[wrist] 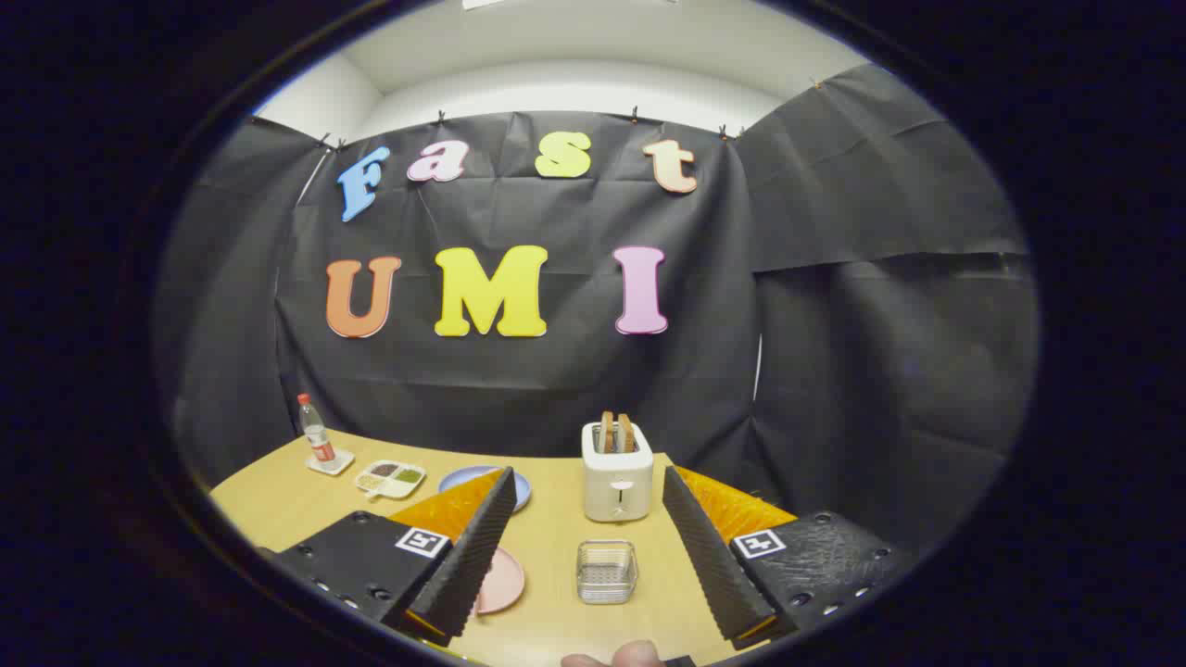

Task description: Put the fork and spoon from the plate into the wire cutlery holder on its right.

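With the wire cutlery holder [607,572] standing empty on the table [556,621] between the fingers and the pink plate [501,581] at its 9 o'clock largely hidden behind the left finger, transfer appears not yet begun, and the tool [587,486] hangs wide apart, holding nothing.

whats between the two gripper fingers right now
The gripper is open. Between its fingers stands the empty wire cutlery holder on bare wooden table, with the white toaster just beyond.
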